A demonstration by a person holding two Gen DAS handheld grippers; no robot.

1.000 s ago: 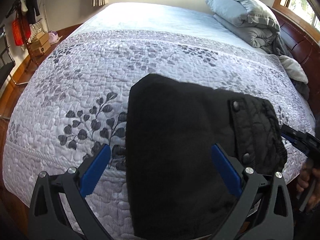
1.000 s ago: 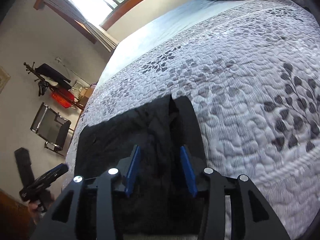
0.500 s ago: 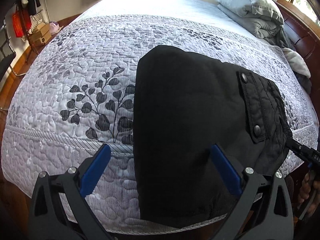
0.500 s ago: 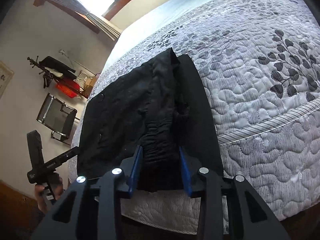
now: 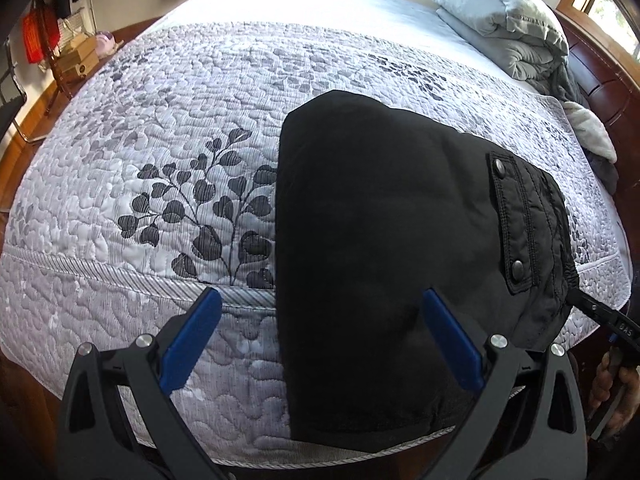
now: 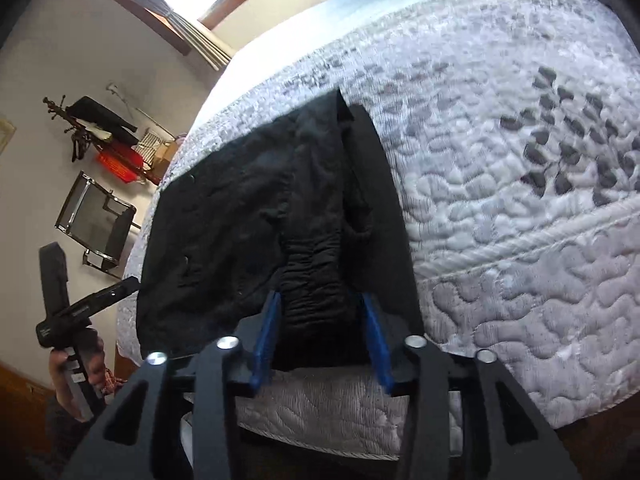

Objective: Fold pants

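Note:
The black pants (image 5: 384, 248) lie folded into a compact stack at the near edge of the bed, a snap-buttoned pocket flap (image 5: 514, 220) on their right side. My left gripper (image 5: 320, 336) is open, held back over the stack's near left edge, touching nothing. In the right wrist view the pants (image 6: 256, 216) show their gathered waistband (image 6: 316, 280) running toward me. My right gripper (image 6: 320, 328) stands partly open astride the waistband end, its blue pads beside the cloth with gaps showing. The left gripper (image 6: 100, 296) shows at left, held in a hand.
The bed (image 5: 160, 128) has a grey leaf-pattern quilt. A folded grey duvet (image 5: 508, 20) and clothes lie by the wooden headboard at far right. A coat stand (image 6: 96, 128), a folding chair (image 6: 96, 220) and boxes stand by the wall.
Both grippers have drawn back toward the bed's edge, so the folded pants look farther off. The right gripper's jaws, narrow around the waistband earlier, have widened a little.

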